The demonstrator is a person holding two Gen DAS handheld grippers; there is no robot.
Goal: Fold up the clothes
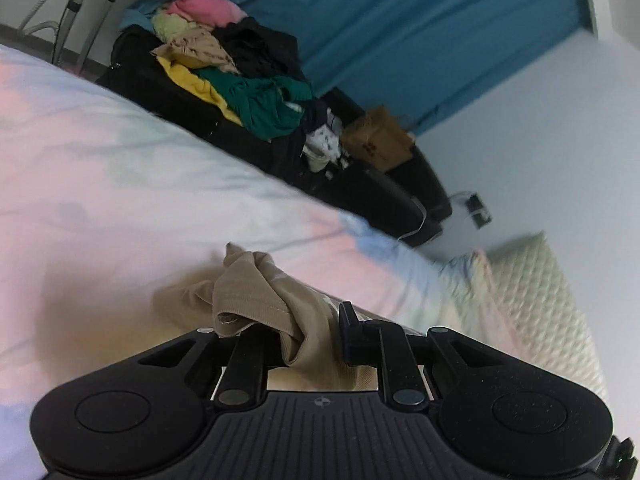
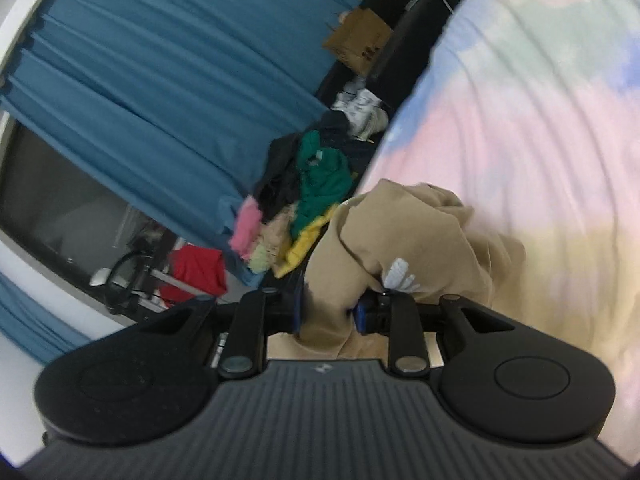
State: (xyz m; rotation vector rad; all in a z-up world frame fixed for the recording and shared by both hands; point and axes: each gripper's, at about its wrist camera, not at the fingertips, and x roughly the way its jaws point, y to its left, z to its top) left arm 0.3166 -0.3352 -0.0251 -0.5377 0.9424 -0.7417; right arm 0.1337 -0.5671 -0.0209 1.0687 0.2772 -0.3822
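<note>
Holding tan garment (image 1: 256, 300) bunched above the bed (image 1: 120, 168) | left tool (image 1: 308, 340) pinching a hem fold | right tool (image 2: 328, 308) pinching cloth near white logo (image 2: 400, 276) | judged: draw tools apart, keep edge taut, lay flat before creasing | clothes pile (image 1: 240, 76) on black couch (image 1: 168, 92) beyond.

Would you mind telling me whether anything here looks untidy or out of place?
Yes: a jumbled heap of clothes sprawls unfolded over the black sofa beside the bed. The tan garment is bunched and crumpled between both grippers, not spread flat.
</note>
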